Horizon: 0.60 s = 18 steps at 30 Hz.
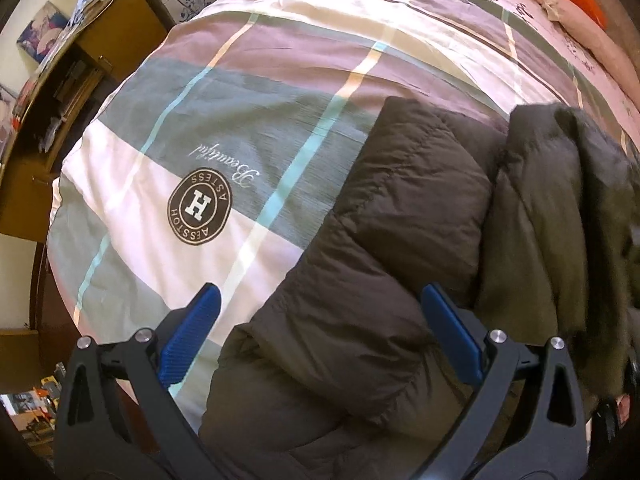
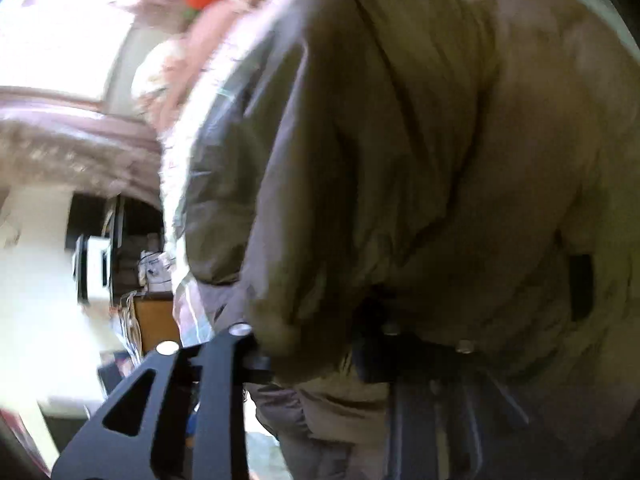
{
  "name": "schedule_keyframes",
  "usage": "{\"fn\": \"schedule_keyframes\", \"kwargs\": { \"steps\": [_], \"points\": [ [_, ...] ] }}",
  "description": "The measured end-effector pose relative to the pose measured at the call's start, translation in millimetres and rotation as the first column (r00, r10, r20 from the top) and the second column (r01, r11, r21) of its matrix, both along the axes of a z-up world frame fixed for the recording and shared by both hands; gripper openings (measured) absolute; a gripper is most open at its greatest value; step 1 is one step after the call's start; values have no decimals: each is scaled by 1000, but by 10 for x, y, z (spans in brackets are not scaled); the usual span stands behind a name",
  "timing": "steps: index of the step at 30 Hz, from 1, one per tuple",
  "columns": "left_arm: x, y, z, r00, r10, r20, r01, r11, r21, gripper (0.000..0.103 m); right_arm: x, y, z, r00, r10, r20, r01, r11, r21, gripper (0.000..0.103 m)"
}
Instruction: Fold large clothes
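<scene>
1. Left wrist view. Bedroom: a bed covered by a plaid duvet point(image 1: 248, 92) in grey, mauve and white with a round "H" badge; a wooden desk point(image 1: 120, 20) stands at upper left, and a pink pillow with something orange lies at the far upper right.
2. My left tongs point(image 1: 320, 320) point steeply down, spread wide, nothing between the blue pads point(image 1: 192, 340). The dark padded jacket point(image 1: 380, 240) lies below and right of them, its long axis running from the near edge up and away to the right. One folded section lies flat on the duvet; a second, olive-looking flap point(image 1: 568, 208) stands raised at the right, blurred.
3. Judgement: the flat section is nearest my left tongs; the right pad already sits over the fabric, the left one over bare duvet.
4. Right wrist view. Heavy blur. Bright window, pink bedding and the orange item at top left, shelving lower left.
5. My right tongs point(image 2: 316, 360) are buried in jacket fabric, which fills the frame. The fingertips are hidden, so I cannot tell whether they pinch it.
6. Judgement: the raised flap blocks sight of the fold line; bulky padding may spring back.
</scene>
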<state>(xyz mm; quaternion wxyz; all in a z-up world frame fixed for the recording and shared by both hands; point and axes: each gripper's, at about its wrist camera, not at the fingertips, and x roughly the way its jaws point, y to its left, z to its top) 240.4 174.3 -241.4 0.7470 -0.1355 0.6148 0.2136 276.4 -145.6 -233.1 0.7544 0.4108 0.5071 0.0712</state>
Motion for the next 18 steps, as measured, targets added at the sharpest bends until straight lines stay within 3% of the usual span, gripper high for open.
{"fn": "schedule_keyframes", "kwargs": {
  "steps": [4, 6, 9, 12, 13, 14, 15, 17, 18],
  "points": [
    [-8, -25, 17, 1000, -5, 10, 5, 1000, -20, 101, -407, -204, 665, 959, 67, 274, -29, 990, -142, 21],
    [-12, -82, 50, 999, -31, 34, 33, 997, -65, 101, -683, -314, 842, 931, 127, 341, -48, 972, -232, 21],
    [-24, -256, 153, 989, -110, 99, 124, 982, -145, 101, -1190, -409, 668, 938, 179, 297, -70, 936, -345, 21],
    [-37, -482, 258, 965, -194, 178, 232, 945, -228, 101, -1404, -288, 134, 959, 259, 115, -165, 841, -515, 27],
    [-47, -575, 285, 953, -226, 202, 275, 926, -258, 101, -1459, -268, -18, 960, 270, 79, -191, 831, -522, 32],
    [-63, -647, 298, 944, -247, 217, 302, 912, -278, 101, -1514, -280, -83, 963, 259, 69, -188, 836, -516, 50],
    [-79, -726, 310, 934, -270, 232, 333, 893, -303, 101, -1578, -337, -146, 975, 214, 57, -156, 849, -505, 77],
    [-125, -898, 333, 913, -312, 264, 391, 856, -339, 101, -1644, -506, -155, 988, 135, 77, -89, 897, -433, 95],
    [-152, -982, 349, 900, -333, 281, 417, 843, -339, 101, -1725, -612, -117, 989, 124, 82, -82, 914, -397, 95]
  ]
}}
